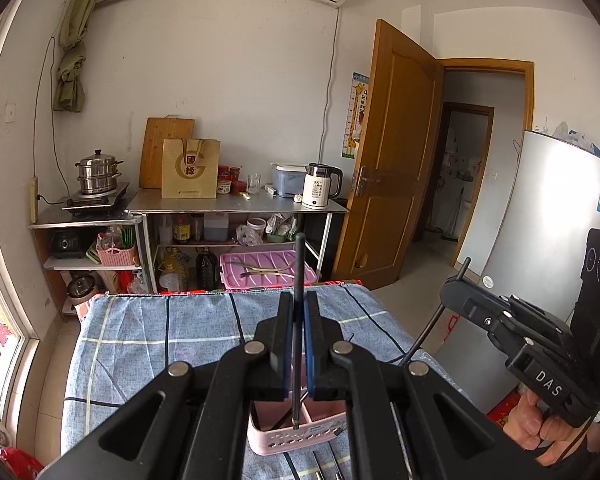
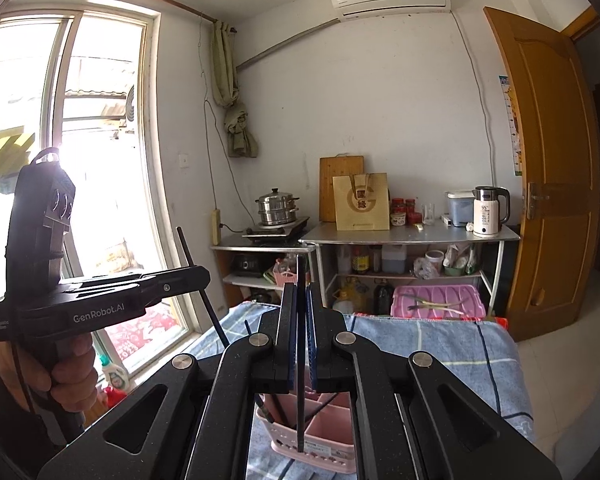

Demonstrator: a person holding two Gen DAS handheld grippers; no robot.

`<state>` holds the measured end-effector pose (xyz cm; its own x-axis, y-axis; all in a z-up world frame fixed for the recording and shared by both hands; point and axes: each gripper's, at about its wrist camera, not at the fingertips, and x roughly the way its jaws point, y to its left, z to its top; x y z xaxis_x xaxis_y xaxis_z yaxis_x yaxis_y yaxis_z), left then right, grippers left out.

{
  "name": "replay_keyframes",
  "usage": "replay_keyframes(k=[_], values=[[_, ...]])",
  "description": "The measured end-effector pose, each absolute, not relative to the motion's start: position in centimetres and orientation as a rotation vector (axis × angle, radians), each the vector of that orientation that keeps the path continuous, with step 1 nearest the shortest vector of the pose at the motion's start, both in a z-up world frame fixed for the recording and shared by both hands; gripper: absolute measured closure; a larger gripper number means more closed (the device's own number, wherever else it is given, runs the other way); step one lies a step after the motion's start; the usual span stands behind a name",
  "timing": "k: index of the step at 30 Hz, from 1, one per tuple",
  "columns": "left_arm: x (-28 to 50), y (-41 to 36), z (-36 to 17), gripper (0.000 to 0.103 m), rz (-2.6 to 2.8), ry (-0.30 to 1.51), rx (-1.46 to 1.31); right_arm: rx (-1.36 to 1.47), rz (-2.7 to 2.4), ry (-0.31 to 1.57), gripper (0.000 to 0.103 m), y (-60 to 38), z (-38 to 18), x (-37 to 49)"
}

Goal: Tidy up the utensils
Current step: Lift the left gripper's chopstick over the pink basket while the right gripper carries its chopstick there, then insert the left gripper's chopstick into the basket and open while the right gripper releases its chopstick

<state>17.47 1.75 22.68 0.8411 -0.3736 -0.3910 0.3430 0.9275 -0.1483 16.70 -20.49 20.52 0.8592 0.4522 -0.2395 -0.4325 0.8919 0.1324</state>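
1. While both tools hang over the counter with the blue checked cloth [image 1: 160, 332], each one pinches one thin black chopstick.
2. The left tool [image 1: 299, 332] has its two blue pads pressed together on a long dark chopstick [image 1: 299, 264]. The stick stands almost straight up. Its low tip hangs over the small pink plastic basket with little holes [image 1: 296, 438].
3. The right tool [image 2: 301, 340] is also squeezed shut on a second thin black chopstick [image 2: 301, 412]. This stick points down too, and its low tip is at the front wall of the pink basket [image 2: 332, 452].
4. From the right tool's camera, the pink basket has walls inside that split it into small rooms. A few dark sticks already lean in the left room. I cannot tell which room each held stick hangs over.
5. Some thin metal pieces [image 1: 324, 464] lie on the cloth just in front of the basket. They are cut off at the edge, so I cannot tell what they are.
6. I think the step now is putting the chopsticks into the basket. Both sticks are up in the air and not yet let go.
7. The next move likely needs each stick lined up over the room with the other sticks, then brought lower, then let go by spreading the pads.
8. One thing could go wrong: the basket looks light, so a stick that bumps a wall might tip it.
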Motion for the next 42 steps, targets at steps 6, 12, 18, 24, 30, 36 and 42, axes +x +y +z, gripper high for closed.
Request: replay_keyframes(k=[6, 12, 18, 24, 30, 36, 42], values=[[19.3, 2.0, 21.6, 0.098, -0.370, 0.445, -0.076, 0.095, 0.472, 0.286, 0.099, -19.6, 19.7, 18.8], [21.0, 2.5, 20.2, 0.098, -0.364, 0.467, -0.089, 0.103, 0.478, 0.293, 0.099, -19.2, 19.0, 20.0], [22.0, 2.5, 17.9, 0.098, -0.363, 0.509, -0.101, 0.104, 0.484, 0.340, 0.099, -18.6, 17.1, 21.2], [22.5, 2.4, 15.1, 0.098, -0.352, 0.566, -0.107, 0.074, 0.475, 0.405, 0.099, -17.9, 14.6, 21.9], [22.5, 2.6, 13.2, 0.098, -0.342, 0.602, -0.107, 0.066, 0.460, 0.454, 0.099, -18.0, 12.9, 22.3], [22.2, 2.4, 12.4, 0.098, -0.343, 0.606, -0.103, 0.056, 0.448, 0.487, 0.099, -17.9, 12.2, 22.6], [21.8, 2.9, 12.3, 0.094, -0.323, 0.592, -0.117, 0.048, 0.437, 0.486, 0.094, -18.3, 12.2, 22.2]])
